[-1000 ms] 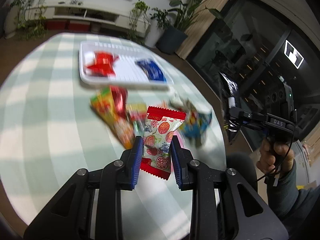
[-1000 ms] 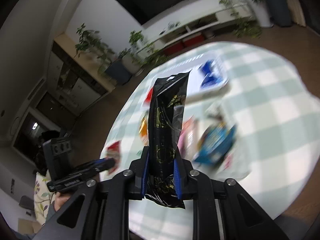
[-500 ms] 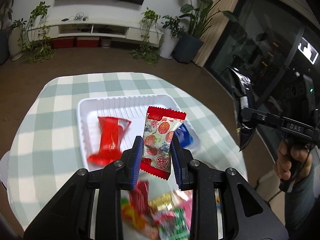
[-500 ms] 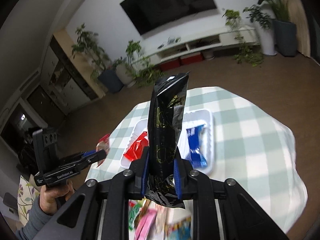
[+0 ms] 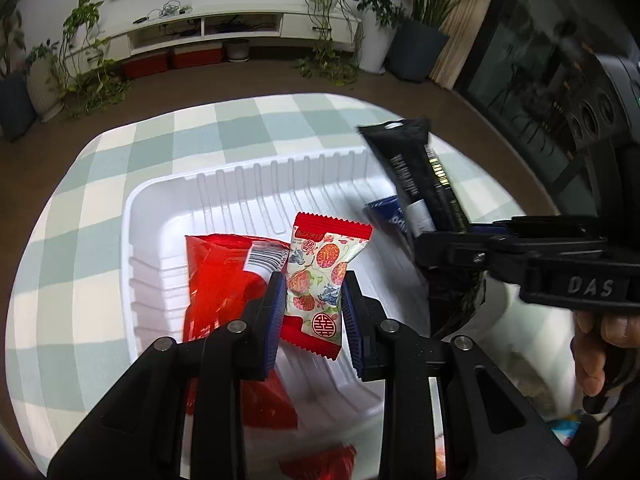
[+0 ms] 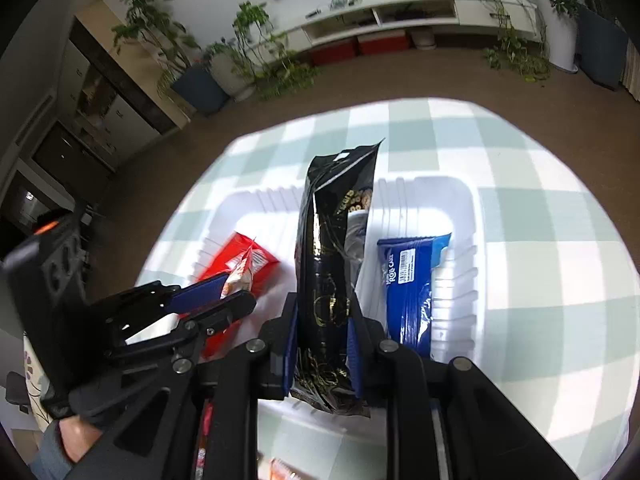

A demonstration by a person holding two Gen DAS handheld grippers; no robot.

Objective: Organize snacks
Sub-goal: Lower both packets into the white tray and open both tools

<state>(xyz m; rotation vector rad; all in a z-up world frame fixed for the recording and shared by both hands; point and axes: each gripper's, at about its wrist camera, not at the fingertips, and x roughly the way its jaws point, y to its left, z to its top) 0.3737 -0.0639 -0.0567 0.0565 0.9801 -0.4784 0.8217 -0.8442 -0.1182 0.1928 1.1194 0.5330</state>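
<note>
Tablecloth [image 5: 80,208], a soft fabric in pale green and white checks, is covering the round table. White tray [image 5: 248,184], a rectangular moulded-plastic shell with ribbed walls and rounded corners, is sitting on the cloth at the centre of both views. Glossy red packet [image 5: 216,280] is lying flat in the tray at 9 o'clock; blue roll-cake wrapper [image 6: 412,288], crimped at its ends, is lying at 3 o'clock. Right gripper [image 6: 322,340] is clenching a tall, creased black foil pouch [image 6: 336,240] with gold print, holding it upright over the middle of the tray. Left gripper [image 5: 314,312] is clamping its ridged blue pads [image 5: 274,312] on a small pillow-shaped candy packet [image 5: 320,280], white with red fruit print and serrated red ends, above the tray just beside the red packet.
</note>
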